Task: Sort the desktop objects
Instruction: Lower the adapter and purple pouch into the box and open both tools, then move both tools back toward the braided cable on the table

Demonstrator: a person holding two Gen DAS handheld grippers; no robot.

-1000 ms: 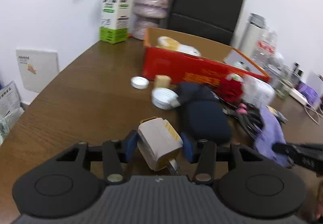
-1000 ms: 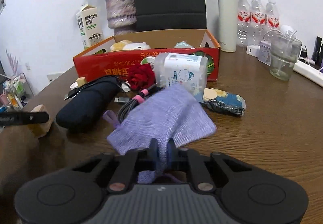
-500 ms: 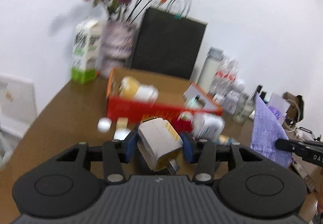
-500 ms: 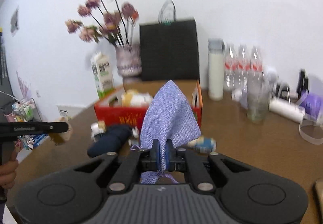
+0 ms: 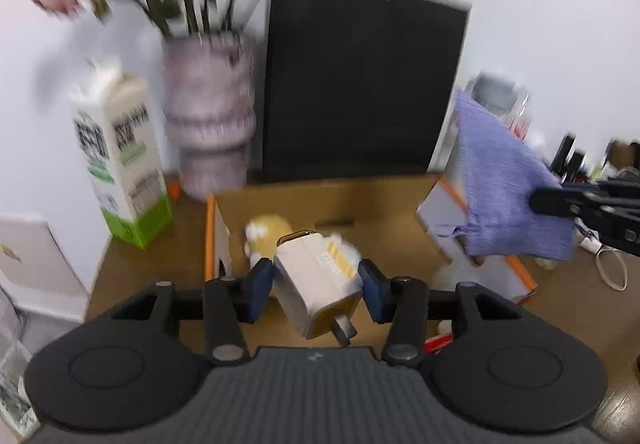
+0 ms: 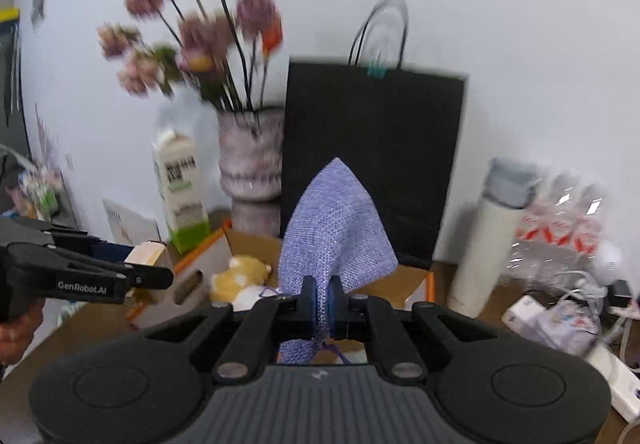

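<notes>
**Q:** ok what's each gripper actually holding here? pics are pretty smeared

**A:** The left gripper (image 5: 318,282) has its blue fingers (image 5: 259,280) clamped on both sides of a white and yellow charger plug (image 5: 316,276), tilted, with a metal prong poking back toward the camera. It's up in the air over the open cardboard box (image 5: 332,200), not touching it. The right gripper (image 6: 323,302) has its fingers pinched almost fully together on a purple knit cloth (image 6: 334,228), which stands up in a peak above the fingers, with a bit hanging below.

**Q:** and where's that relative to the box?

**A:** From the left wrist view the cloth hangs over the box's right end, by the orange-edged flap (image 5: 448,220). Inside the box, right behind the plug, there's a yellow and white plush toy (image 5: 262,234). In the right wrist view the left gripper is over the box's left end.

**Q:** anything else around the box?

**A:** Behind it stands a black paper bag (image 5: 360,84). Left of that is a pinkish vase (image 5: 208,112) of blurry flowers, then a milk carton (image 5: 120,160) with a green base, on the brown surface (image 5: 136,264). Right of the box in the right wrist view: a white flask (image 6: 492,240), some water bottles (image 6: 560,228) too smeared to count, and a white power strip (image 6: 612,372).
</notes>
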